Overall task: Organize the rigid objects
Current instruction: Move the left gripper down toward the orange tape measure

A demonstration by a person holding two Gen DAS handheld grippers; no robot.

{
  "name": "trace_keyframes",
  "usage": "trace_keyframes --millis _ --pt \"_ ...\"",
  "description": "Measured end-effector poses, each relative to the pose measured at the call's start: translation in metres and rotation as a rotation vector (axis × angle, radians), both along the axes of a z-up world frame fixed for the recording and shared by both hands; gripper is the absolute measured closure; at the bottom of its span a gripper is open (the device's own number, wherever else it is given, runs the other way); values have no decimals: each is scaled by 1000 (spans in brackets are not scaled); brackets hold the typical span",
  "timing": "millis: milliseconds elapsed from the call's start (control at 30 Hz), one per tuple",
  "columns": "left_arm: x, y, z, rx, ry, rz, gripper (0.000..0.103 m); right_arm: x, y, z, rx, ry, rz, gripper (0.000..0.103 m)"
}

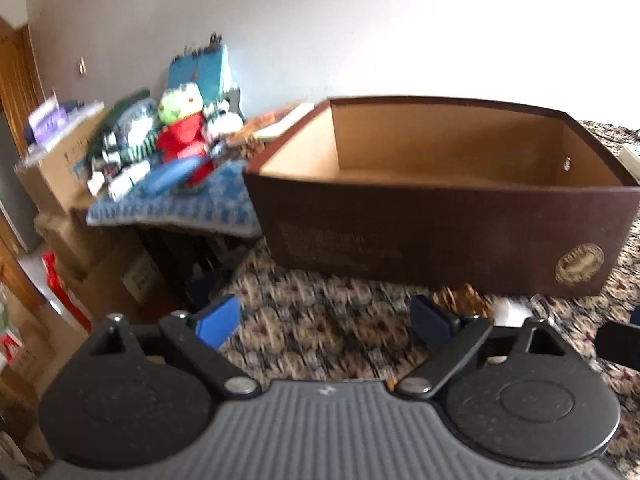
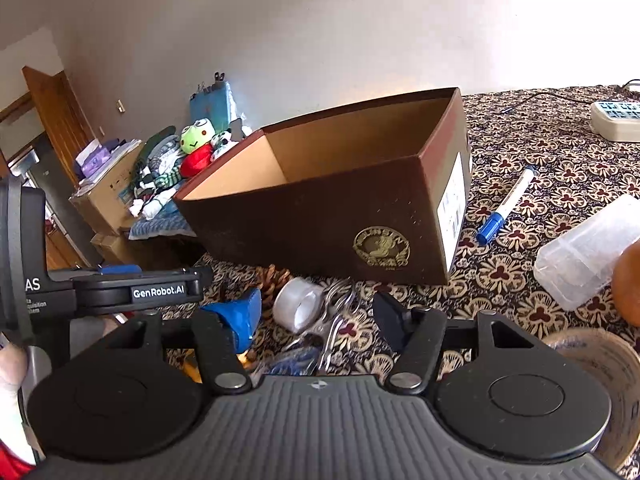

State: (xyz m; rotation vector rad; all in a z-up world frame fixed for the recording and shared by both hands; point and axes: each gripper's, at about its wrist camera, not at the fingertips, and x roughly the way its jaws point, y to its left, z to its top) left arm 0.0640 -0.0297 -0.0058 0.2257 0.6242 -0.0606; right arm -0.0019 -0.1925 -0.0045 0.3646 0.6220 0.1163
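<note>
A brown cardboard box [image 1: 440,232] [image 2: 320,220] stands open and empty on a patterned tablecloth [image 2: 560,168]. My left gripper [image 1: 326,320] is open in front of its near wall, holding nothing; the left wrist view is blurred. My right gripper [image 2: 316,316] is open above a clear tape roll [image 2: 299,307] and metal tongs [image 2: 334,320], close to the box's front. A pine cone [image 2: 274,278] lies beside the roll. To the right lie a blue-capped marker [image 2: 508,204] and a clear plastic container [image 2: 588,252].
The other gripper's body [image 2: 100,288] reaches in from the left in the right wrist view. A power strip [image 2: 616,118] sits far right. A tape roll [image 2: 600,380] and an orange object [image 2: 628,288] are at the right edge. Plush toys [image 1: 180,128] and cardboard boxes [image 1: 60,168] pile up left.
</note>
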Motion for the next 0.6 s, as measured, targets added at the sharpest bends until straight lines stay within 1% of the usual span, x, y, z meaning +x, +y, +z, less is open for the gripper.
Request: trace_keyframes --millis 100,167,267,333,367,433,533,600 --pt "15 -7 2 28 4 -31 10 5 -4 -2 17 12 -13 56" --pt "26 -12 2 42 18 -67 10 9 -7 -2 36 23 -29 56" --pt "41 -17 -2 65 67 -111 10 15 -13 -1 31 52 -95 56" --pt "47 -17 -3 77 97 -132 10 16 -17 1 55 65 -131 57" --pt "47 -15 -2 75 98 -135 10 16 -18 3 72 62 -140 57" --pt "44 -9 0 61 82 -129 10 12 -18 4 72 48 -150 57" --pt "34 1 -1 2 81 -126 10 6 -13 2 45 28 -158 57" --pt "24 8 -2 -17 71 -115 10 2 -10 0 57 41 -161 57"
